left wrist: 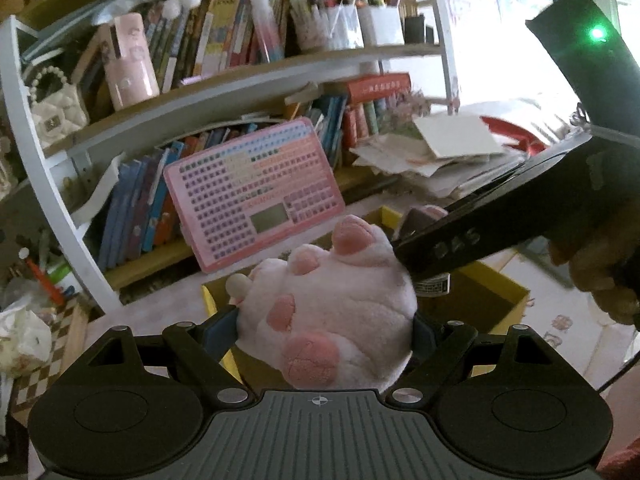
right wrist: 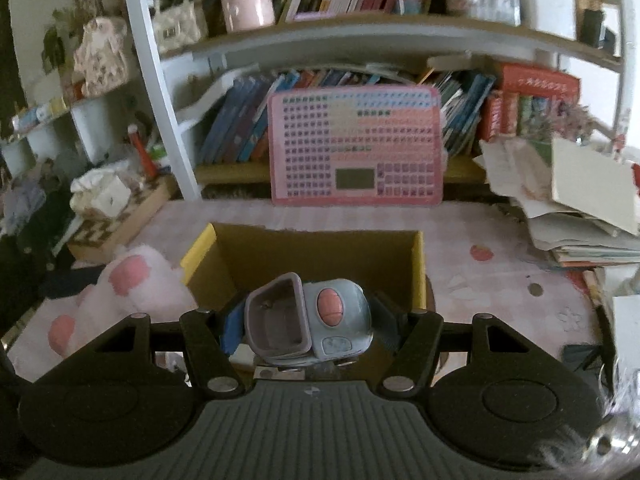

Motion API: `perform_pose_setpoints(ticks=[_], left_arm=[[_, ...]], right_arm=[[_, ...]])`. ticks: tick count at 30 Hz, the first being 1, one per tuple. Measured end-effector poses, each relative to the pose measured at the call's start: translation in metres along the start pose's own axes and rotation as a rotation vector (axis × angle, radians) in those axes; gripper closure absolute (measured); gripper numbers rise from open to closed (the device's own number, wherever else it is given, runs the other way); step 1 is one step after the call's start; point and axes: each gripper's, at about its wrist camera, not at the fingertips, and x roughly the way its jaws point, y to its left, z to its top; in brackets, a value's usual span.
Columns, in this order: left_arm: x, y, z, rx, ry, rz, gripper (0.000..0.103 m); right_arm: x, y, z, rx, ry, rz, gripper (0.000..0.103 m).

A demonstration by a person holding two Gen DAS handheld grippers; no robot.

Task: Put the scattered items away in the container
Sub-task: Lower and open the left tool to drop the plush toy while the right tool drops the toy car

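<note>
My left hand-held gripper (left wrist: 324, 328) is spread wide and clamped on a fluffy white plush paw with pink toe pads (left wrist: 332, 304), its blue pads pressed into the fur on either side. My right hand-held gripper (right wrist: 308, 328) is about half open and closed on a small grey-blue plastic toy with an oval pink button and a hollow grey scoop at one end (right wrist: 308, 320).

The landmark for both is the open yellow-edged cardboard box (right wrist: 418, 268) on the pink-covered counter (right wrist: 500, 280). The grey-blue toy hangs over the near part of the box's opening. The plush paw is at the box's left edge, partly over the near left corner. In the left wrist view the right tool crosses above the box, just beside the paw. Behind the box a pink board of small tiles (right wrist: 356, 144) leans against the bookshelf, and to the box's right sits a loose stack of papers (right wrist: 568, 216).

The risks, as I judge them: both tools are crowding one opening, so they could knock together and jolt a grip loose. The paw is soft and bulky, so releasing it while it overhangs the wall could let it catch the rim and roll back onto the counter. The toy is smooth and held near one end, so it could twist out early.
</note>
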Motion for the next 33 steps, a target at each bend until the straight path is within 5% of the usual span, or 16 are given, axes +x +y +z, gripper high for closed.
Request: perform_pose_setpoints(ticks=[12, 17, 24, 27, 33], left_arm=[[0.050, -0.012, -0.010, 0.048, 0.182, 0.025, 0.015], [0.058, -0.007, -0.013, -0.009, 0.211, 0.014, 0.013], [0.060, -0.008, -0.015, -0.032, 0.206, 0.035, 0.010], [0.057, -0.011, -0.014, -0.009, 0.196, 0.060, 0.008], [0.039, -0.020, -0.012, 0.042, 0.146, 0.093, 0.003]], right_arm=[[0.066, -0.008, -0.010, -0.077, 0.173, 0.004, 0.041], [0.073, -0.007, -0.015, -0.117, 0.205, 0.000, 0.041], [0.076, -0.004, -0.015, -0.133, 0.211, 0.014, 0.039], [0.074, -0.005, -0.015, -0.117, 0.196, 0.029, 0.016], [0.059, -0.009, -0.012, -0.080, 0.143, 0.038, 0.015]])
